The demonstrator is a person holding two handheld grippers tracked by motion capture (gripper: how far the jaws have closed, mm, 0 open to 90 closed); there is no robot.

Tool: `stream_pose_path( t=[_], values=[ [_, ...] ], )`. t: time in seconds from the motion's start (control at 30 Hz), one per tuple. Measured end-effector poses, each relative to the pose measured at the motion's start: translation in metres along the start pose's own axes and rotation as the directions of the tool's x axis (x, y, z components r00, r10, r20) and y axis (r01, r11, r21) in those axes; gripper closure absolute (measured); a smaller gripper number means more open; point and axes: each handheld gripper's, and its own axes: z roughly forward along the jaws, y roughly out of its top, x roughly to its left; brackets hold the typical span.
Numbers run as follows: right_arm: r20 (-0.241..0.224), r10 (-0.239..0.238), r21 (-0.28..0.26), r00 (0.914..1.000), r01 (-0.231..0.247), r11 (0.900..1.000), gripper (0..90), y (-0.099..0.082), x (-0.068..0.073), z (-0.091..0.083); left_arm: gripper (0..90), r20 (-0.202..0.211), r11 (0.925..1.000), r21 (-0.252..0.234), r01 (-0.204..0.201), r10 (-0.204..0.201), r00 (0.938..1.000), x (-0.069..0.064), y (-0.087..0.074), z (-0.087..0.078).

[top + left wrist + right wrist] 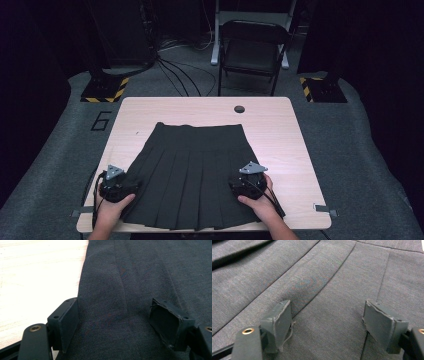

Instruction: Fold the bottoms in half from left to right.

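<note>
You're holding both grippers low over the hem end of the skirt (192, 170), the left gripper (116, 184) at about eight o'clock on the desk (280, 125), the right gripper (248, 181) at about five. Both pairs of fingers (65, 322) are standing wide apart, clamping nothing, with dark cloth between them. By the look of it you're setting up a grasp, maybe for a fold. Next you're needing to pinch one layer cleanly. Farther out, the matte, finely woven pleats are narrowing toward the waistband at twelve o'clock.
</note>
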Motion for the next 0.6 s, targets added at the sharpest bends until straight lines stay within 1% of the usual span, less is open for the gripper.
stream_pose_path(
  t=[0.13, 0.23, 0.27, 0.3, 0.33, 0.47, 0.5, 0.57, 0.6],
  values=[
    [0.001, 0.001, -0.008, 1.0000, -0.001, 1.0000, 22.5, -0.0001, -0.0003, 0.0004, 24.1, 0.006, 0.9998, -0.011, 0.013, -0.013, 0.9999, 0.0013, -0.0002, 0.0003],
    [0.001, 0.000, -0.008, 1.0000, 0.000, 1.0000, 22.5, 0.0000, -0.0003, 0.0004, 24.4, 0.012, 0.9999, 0.001, 0.014, -0.014, 0.9998, 0.0022, 0.0003, -0.0008],
    [0.001, 0.000, -0.007, 1.0000, 0.000, 1.0000, 22.5, -0.0001, -0.0003, 0.0003, 24.6, 0.002, 0.9998, -0.014, 0.016, -0.016, 0.9999, 0.0013, -0.0001, 0.0004],
    [0.002, 0.000, -0.001, 1.0000, 0.000, 1.0000, 22.6, 0.0000, -0.0001, 0.0001, 24.6, 0.001, 0.9999, -0.002, 0.014, -0.014, 0.9999, 0.0008, 0.0006, 0.0001],
    [0.002, -0.003, -0.001, 1.0000, 0.003, 1.0000, 22.6, 0.0001, -0.0003, 0.0001, 24.6, -0.005, 0.9998, -0.011, 0.014, -0.014, 0.9999, 0.0001, 0.0003, 0.0010],
    [0.001, 0.000, -0.007, 1.0000, 0.000, 1.0000, 22.7, 0.0000, -0.0003, 0.0003, 25.0, -0.001, 0.9998, -0.010, 0.015, -0.015, 0.9999, 0.0012, 0.0008, 0.0008],
    [0.002, 0.000, -0.008, 1.0000, 0.000, 1.0000, 22.7, 0.0000, -0.0003, 0.0003, 25.7, 0.005, 0.9999, 0.000, 0.014, -0.014, 0.9999, 0.0021, 0.0012, -0.0002],
    [0.002, 0.000, -0.007, 1.0000, 0.000, 1.0000, 23.0, 0.0000, -0.0003, 0.0003, 27.8, 0.005, 0.9995, -0.007, 0.032, -0.032, 0.9995, 0.0037, 0.0017, -0.0007],
    [-0.001, -0.002, -0.003, 1.0000, 0.002, 1.0000, 23.2, 0.0001, -0.0002, 0.0001, 29.2, 0.011, 0.9993, -0.001, 0.037, -0.037, 0.9993, 0.0045, 0.0023, -0.0018]
  ],
)
